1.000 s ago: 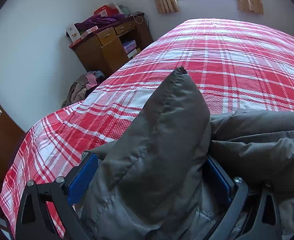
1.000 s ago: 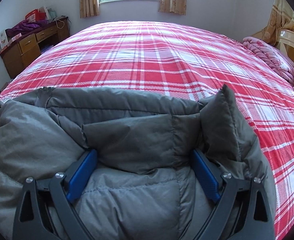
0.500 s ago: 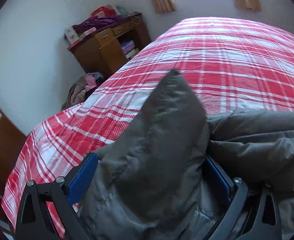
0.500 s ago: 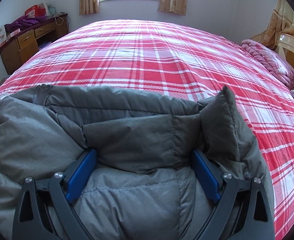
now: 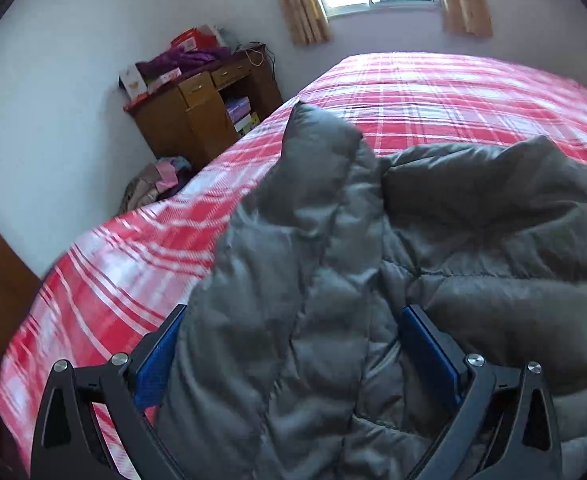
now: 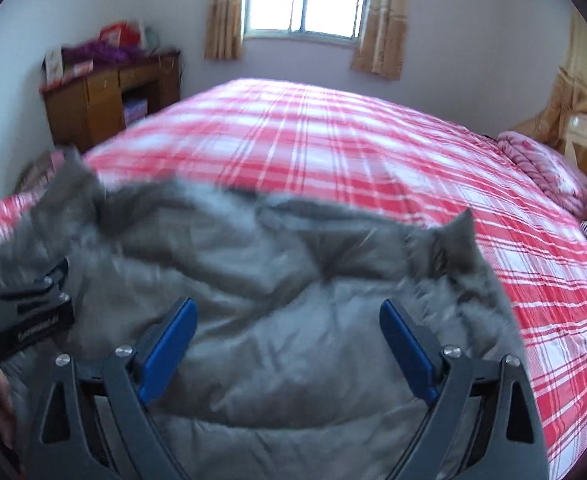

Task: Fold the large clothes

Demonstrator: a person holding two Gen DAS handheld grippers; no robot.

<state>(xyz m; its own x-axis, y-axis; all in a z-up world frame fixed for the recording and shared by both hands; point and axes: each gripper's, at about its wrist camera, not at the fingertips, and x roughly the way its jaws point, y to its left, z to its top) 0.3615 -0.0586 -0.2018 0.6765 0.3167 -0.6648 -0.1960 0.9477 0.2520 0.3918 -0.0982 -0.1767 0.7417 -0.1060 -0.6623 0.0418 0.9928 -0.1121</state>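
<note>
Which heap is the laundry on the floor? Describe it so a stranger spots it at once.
Start at the red plaid bed and go to the wooden desk against the wall at its corner. The clothes pile slumps on the floor between them. Unlike the grey padded jacket, it is brown and pink.

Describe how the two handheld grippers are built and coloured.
Both match. The left gripper and right gripper each have two black, angular finger frames with triangular cut-outs, silver screw heads at the joints, and flat blue pads on the inner faces. Seen from the right wrist, the left gripper's black body carries small white lettering, too blurred to read.
</note>
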